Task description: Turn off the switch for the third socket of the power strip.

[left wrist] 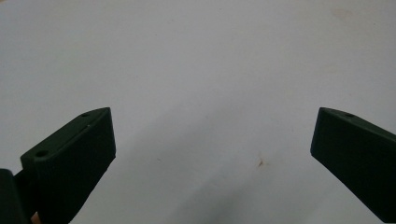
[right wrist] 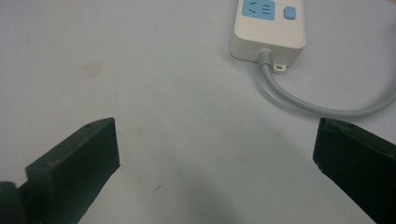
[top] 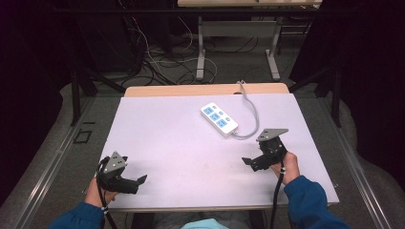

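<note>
While you hold both tongs low over the table (top: 157,143):
Left gripper (top: 139,181): jaws spread wide, nothing between them; bare tabletop ahead.
Right gripper (top: 248,162): jaws spread wide, empty.
Power strip (top: 218,119): just ahead of your right gripper, untouched; its grey cable (top: 253,114) curves past that gripper's jaws.

Left gripper (top: 136,183) and right gripper (top: 249,162) were black, each topped by grey three-cornered plate, black cable trailing. Blocky matte jaws showed small screw holes. Sleeves (top: 313,202) were blue.
</note>
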A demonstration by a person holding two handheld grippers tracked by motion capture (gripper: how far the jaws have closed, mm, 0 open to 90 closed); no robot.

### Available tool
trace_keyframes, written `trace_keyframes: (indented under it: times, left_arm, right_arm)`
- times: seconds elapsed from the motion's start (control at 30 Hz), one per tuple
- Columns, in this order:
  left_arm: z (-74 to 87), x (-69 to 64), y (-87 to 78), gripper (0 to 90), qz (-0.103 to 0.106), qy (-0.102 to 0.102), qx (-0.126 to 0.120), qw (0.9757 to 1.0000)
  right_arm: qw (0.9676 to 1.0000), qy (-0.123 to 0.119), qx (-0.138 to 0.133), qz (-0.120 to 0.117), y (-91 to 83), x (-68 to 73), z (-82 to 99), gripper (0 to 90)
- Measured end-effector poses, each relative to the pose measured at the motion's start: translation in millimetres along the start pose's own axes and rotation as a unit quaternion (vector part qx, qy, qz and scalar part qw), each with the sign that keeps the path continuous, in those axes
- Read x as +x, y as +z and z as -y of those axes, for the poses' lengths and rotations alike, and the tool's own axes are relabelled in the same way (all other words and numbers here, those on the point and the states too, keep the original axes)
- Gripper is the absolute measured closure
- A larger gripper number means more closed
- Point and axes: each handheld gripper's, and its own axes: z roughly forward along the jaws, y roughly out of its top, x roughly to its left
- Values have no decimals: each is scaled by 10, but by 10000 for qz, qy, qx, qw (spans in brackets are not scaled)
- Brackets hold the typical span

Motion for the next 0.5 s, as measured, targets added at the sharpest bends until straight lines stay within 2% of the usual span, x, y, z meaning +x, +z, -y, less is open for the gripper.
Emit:
trace_keyframes:
  times: [0.13, 0.17, 0.3, 0.5]
  left_arm:
    - [0, 1, 0, 2, -5, 0, 7, 10000]
    - [-1, 2, 1, 2, -7, 24, 19, 10000]
    - [-3, -1, 4, 2, -20, 47, 24, 10000]
    - [-2, 3, 10, 2, -44, 68, 19, 10000]
  right_arm:
    - [9999, 25, -112, 21, 29, -22, -26, 0]
    - [10000, 57, -24, 10, 22, -29, -41, 0]
    - [10000, 24, -60, 1, 70, -64, -80, 0]
    - [9999, 96, -70, -31, 115, -129, -156, 0]
